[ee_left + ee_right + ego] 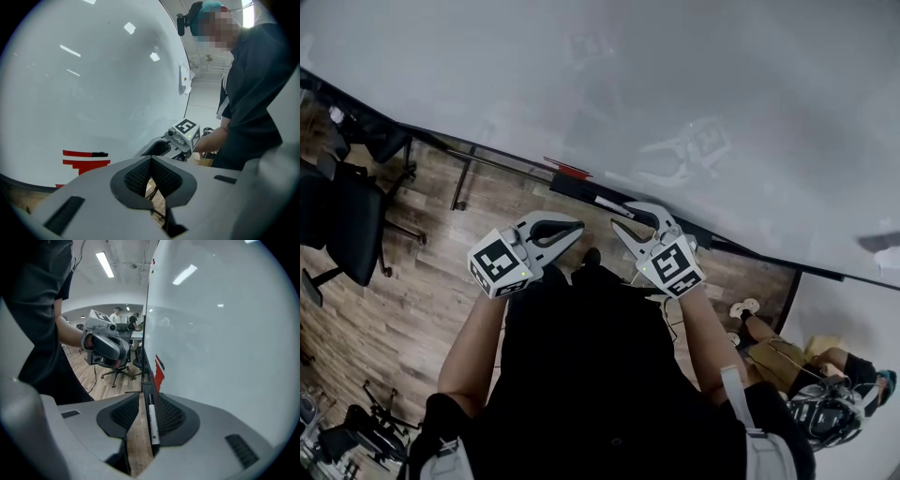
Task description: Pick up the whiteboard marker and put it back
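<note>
A person in a black top (600, 375) stands at a whiteboard (694, 84) with a gripper in each hand. The left gripper (150, 160) is held level and empty, its jaws closed tip to tip. The right gripper (149, 397) tilts down over the board's tray (146, 380), its jaws spread wide on either side of the whiteboard marker (152, 420). The marker lies flat along the tray, and neither pad presses on it. Just beyond, a red mark (159, 372) sits low on the board. Farther off, an office chair (349, 223) stands on the wood floor (422, 272).
</note>
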`<action>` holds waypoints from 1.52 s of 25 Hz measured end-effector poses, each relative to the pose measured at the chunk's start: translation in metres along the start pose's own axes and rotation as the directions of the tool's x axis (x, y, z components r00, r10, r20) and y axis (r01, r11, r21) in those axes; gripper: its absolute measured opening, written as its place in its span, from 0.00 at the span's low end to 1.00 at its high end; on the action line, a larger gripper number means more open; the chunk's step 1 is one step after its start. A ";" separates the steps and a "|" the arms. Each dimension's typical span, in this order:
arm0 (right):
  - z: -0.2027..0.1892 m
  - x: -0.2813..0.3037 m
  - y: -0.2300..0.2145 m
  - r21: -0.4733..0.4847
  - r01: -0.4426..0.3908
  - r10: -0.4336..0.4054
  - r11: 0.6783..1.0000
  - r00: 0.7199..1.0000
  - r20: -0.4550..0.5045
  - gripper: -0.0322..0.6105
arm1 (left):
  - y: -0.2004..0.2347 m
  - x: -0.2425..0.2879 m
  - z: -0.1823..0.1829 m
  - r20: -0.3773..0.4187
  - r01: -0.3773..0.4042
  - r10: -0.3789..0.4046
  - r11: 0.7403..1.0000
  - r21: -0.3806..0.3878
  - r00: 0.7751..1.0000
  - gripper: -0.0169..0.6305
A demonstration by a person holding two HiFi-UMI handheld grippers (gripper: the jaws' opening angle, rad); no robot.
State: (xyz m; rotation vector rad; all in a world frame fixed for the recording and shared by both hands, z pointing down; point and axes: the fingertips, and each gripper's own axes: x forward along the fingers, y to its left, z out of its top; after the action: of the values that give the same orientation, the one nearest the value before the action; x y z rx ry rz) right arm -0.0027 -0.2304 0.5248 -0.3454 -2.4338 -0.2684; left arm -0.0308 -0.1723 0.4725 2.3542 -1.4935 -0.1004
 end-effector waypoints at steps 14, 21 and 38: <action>-0.050 0.050 -0.004 0.003 0.014 -0.013 1.000 0.979 -0.202 0.25 | -0.001 -0.016 -0.010 -0.002 -0.009 0.009 1.000 -0.024 1.000 0.05; -0.060 0.063 -0.009 0.010 0.025 -0.022 1.000 0.973 -0.228 0.22 | -0.009 -0.015 -0.017 -0.008 0.011 -0.012 0.999 -0.039 1.000 0.05; -0.074 0.076 -0.008 -0.013 0.026 -0.028 1.000 0.956 -0.293 0.21 | -0.013 -0.028 -0.023 0.007 0.000 0.001 0.996 -0.085 1.000 0.05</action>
State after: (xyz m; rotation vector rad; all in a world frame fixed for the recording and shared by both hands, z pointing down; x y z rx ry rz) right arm -0.0188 -0.2448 0.6288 -0.2560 -2.1458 -0.3188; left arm -0.0260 -0.1367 0.4863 2.2882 -1.4635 -0.1686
